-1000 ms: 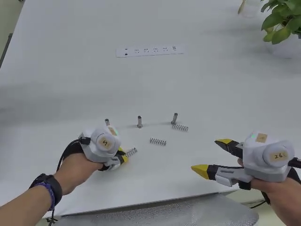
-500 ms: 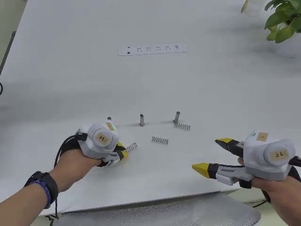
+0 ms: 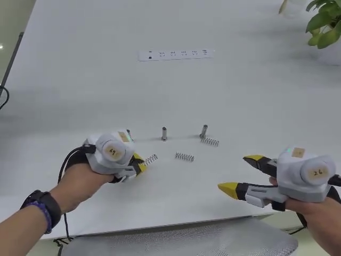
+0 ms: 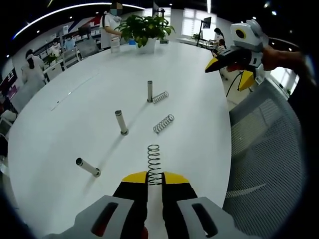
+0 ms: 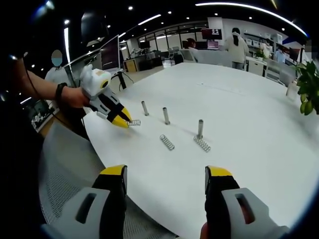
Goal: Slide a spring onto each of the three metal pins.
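White desk (image 3: 240, 96) holds three metal pins (image 3: 164, 134) and two loose springs (image 3: 184, 157). Left gripper (image 3: 139, 164) fingers (image 4: 134, 180) clench a third spring (image 3: 151, 159); right gripper (image 3: 240, 173) fingers (image 3: 229, 188) are spread, empty.

The round tan sticker (image 3: 318, 173) on the back of the right tool (image 3: 237, 173) carries a handwritten "26". A like sticker (image 3: 112, 151) on the left tool (image 3: 143, 164) bears two handwritten digits, perhaps "59", lying turned and hard to tell. Each tool also has a small yellow label, its writing too small to read, as are the markings on the power strip (image 3: 176, 54) on the desk (image 3: 96, 90).
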The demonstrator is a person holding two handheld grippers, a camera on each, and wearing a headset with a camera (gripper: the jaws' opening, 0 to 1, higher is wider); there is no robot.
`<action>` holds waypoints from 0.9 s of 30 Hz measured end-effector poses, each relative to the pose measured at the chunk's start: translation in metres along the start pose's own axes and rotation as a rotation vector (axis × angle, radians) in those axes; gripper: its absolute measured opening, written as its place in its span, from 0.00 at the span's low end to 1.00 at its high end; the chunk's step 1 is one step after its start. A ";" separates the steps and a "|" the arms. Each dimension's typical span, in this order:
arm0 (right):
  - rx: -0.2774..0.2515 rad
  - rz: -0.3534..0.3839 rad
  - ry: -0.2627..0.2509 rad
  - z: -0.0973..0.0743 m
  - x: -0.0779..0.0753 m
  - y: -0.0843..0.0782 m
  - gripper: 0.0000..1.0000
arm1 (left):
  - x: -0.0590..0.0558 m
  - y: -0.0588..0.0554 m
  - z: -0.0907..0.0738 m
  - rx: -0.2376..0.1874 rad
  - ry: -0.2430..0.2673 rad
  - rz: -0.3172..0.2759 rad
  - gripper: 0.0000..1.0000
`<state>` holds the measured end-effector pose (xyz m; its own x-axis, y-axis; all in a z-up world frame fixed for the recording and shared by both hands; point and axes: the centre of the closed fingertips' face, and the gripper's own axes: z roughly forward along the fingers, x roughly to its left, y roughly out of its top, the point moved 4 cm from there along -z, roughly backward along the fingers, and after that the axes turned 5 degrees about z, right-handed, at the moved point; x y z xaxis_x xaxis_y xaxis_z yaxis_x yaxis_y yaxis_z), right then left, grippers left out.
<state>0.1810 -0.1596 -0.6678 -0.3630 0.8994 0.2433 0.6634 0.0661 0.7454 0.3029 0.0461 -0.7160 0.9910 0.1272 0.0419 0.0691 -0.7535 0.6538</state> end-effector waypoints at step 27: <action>-0.046 -0.058 0.154 0.022 0.017 0.037 0.44 | -0.015 0.052 -0.022 -0.093 -0.010 0.130 0.02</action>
<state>0.2135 -0.1326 -0.6496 -0.4978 0.8178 0.2888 0.6089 0.0924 0.7878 0.2891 0.0191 -0.6661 0.9919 0.0258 0.1241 -0.0707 -0.7001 0.7105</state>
